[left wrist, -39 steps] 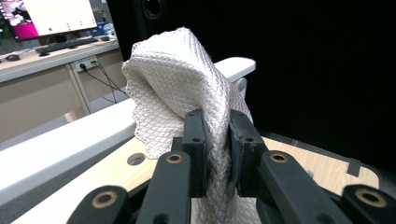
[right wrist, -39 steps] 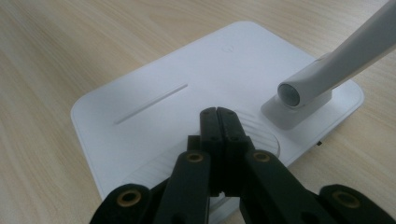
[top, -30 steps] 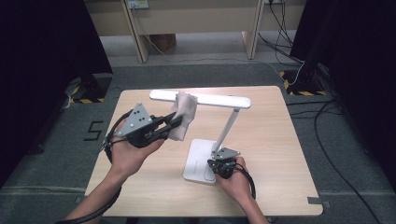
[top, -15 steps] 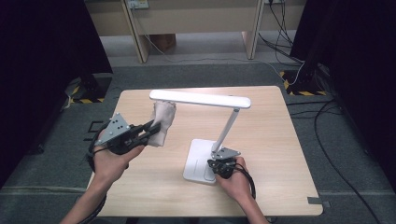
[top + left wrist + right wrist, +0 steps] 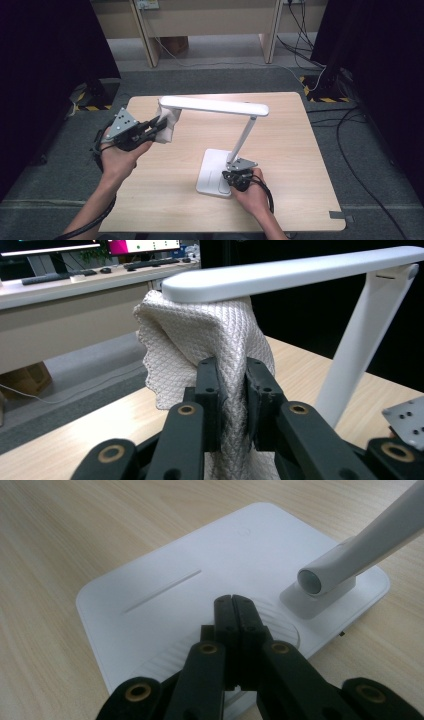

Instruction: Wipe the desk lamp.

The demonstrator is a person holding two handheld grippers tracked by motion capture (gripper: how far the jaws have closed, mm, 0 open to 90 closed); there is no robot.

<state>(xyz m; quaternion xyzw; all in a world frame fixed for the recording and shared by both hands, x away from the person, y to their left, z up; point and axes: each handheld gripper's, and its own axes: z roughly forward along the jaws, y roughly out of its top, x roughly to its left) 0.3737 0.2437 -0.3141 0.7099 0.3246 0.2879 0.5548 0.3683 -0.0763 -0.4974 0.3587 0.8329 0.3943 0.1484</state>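
Note:
A white desk lamp stands on the table, its flat base (image 5: 210, 172) near the front and its long head (image 5: 215, 106) reaching left. My left gripper (image 5: 157, 125) is shut on a white textured cloth (image 5: 168, 127) at the head's left end. In the left gripper view the cloth (image 5: 200, 335) bunches up between the jaws of this gripper (image 5: 232, 375), and its top meets the underside of the lamp head (image 5: 290, 272). My right gripper (image 5: 233, 602) is shut with nothing in it, its tips down on the ribbed patch of the base (image 5: 175, 580), beside the lamp arm (image 5: 360, 550).
The wooden table (image 5: 280, 135) carries just the lamp. Grey carpet surrounds it, with cables (image 5: 350, 150) on the floor to the right and desk legs (image 5: 145, 35) beyond the far edge. Dark curtains hang on both sides.
My left gripper has carried the cloth leftward from the middle of the lamp head to its left end. The right hand has stayed at the lamp base.

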